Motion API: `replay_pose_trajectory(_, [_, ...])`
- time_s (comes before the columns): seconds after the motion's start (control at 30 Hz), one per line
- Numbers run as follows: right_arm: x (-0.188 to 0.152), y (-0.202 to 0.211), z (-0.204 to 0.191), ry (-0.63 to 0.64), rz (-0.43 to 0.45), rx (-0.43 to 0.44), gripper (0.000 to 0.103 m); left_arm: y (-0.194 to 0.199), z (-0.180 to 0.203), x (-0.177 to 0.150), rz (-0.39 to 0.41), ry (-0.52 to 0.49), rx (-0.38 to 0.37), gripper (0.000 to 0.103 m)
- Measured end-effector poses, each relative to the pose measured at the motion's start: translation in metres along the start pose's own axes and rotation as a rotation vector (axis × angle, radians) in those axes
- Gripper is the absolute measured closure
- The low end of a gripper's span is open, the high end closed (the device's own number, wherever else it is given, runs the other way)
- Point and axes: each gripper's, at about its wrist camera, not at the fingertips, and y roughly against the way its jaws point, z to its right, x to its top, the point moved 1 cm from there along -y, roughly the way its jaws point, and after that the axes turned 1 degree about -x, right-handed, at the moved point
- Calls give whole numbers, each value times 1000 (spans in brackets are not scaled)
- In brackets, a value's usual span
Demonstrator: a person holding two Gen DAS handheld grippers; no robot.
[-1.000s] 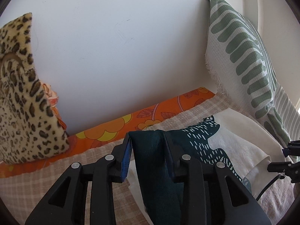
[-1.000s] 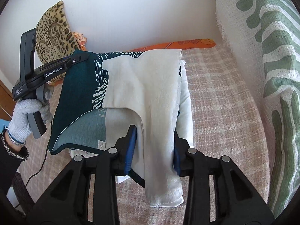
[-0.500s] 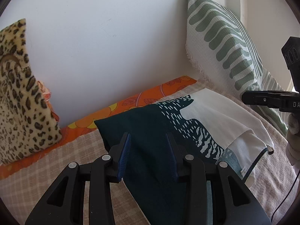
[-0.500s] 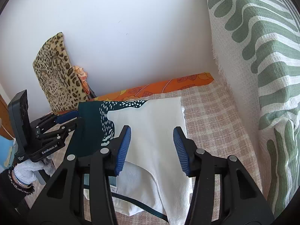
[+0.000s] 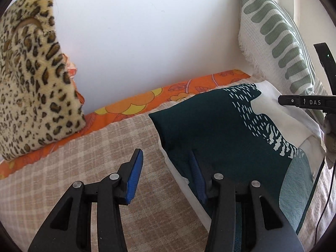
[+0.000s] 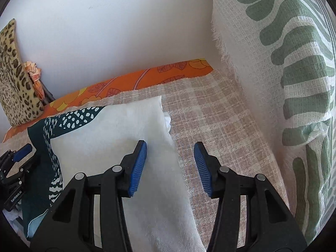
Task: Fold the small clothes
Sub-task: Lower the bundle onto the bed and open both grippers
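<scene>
The shirt (image 5: 220, 134) lies folded flat on the checked blanket (image 5: 84, 168) (job nearly done). The left gripper (image 5: 166, 174) is opening off its edge; the right gripper (image 6: 170, 166) is let go, holding nothing.

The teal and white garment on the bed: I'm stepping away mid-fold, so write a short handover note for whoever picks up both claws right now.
Left claw: jaws opening, nothing gripped; it sits at the dark teal edge of the garment.
Right claw: open, empty, straddling the garment's white edge.
Garment: lies folded and released on the checked blanket, between the leopard cushion and the green-patterned pillow.
Done: one fold appears laid.
Left: probably another fold, then smoothing; check the layers underneath first.
</scene>
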Motion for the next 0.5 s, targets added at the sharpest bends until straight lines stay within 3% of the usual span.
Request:
replay_pose_trajectory(0.1, [0,16,1,16,24,-17,53,10,-16,6,30,56,9,58])
replay_pose_trajectory(0.27, [-2,51,-2,1,71,61,53,23,-29,10,53,80,14,58])
replay_pose_trajectory(0.5, [-17,93,-16,11,108,115,53,52,-26,8,77,98,-47,52])
